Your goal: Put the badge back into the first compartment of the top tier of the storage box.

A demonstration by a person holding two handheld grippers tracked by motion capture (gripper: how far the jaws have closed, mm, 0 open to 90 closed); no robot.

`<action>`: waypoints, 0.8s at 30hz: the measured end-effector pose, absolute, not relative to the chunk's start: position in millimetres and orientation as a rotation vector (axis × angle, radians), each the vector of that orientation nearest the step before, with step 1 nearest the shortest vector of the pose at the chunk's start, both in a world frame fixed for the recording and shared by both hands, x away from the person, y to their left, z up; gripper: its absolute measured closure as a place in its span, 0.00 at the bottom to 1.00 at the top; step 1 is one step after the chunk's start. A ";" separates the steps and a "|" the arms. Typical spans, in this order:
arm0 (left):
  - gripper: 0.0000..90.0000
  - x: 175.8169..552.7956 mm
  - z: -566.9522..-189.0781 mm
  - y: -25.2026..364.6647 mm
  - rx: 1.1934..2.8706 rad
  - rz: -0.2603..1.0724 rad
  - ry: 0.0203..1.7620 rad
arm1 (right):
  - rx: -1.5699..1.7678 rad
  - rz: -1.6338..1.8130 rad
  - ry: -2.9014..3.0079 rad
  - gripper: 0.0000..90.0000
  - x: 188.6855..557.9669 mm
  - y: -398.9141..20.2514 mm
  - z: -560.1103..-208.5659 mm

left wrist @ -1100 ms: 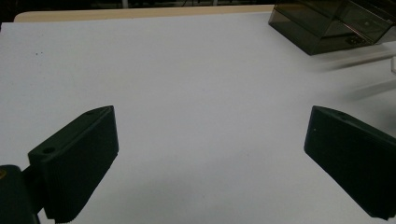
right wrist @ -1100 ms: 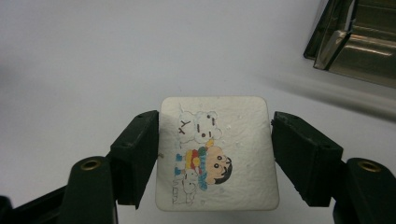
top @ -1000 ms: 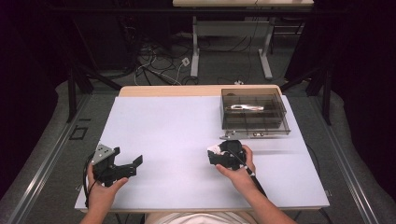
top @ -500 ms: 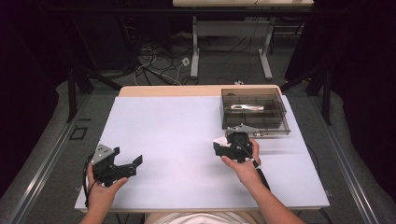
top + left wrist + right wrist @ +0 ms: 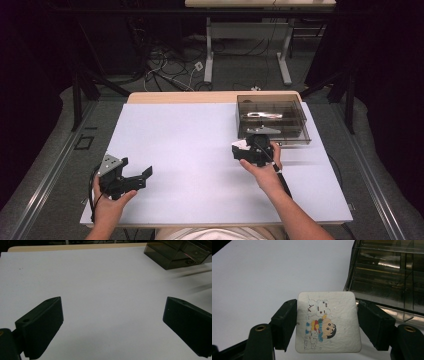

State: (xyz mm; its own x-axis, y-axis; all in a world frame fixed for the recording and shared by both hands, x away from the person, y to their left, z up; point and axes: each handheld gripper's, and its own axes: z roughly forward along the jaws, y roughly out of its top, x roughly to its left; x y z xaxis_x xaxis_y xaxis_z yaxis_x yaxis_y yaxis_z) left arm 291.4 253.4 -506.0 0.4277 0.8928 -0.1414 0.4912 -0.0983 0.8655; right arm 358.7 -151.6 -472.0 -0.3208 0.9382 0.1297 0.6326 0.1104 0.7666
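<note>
Coaster [image 5: 328, 322] matt, pebbled; box [image 5: 387, 275] glossy smoked plastic

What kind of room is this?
Probably a lab or recording workshop: a white-covered table ringed by dark curtains, loose cables on the floor, and a second bench behind.

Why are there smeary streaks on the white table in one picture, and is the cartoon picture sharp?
In the left gripper view, pale grey streaks smear across the white table beside the smoky clear plastic box: motion blur. In the right gripper view, the white square coaster with a cartoon child looks sharp between the right gripper jaws, and glare glints inside the box.
</note>
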 end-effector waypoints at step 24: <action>0.03 291.8 -506.3 253.4 1.737 0.542 1.202 | 1.566 1.030 1.932 0.37 382.1 -161.8 -458.8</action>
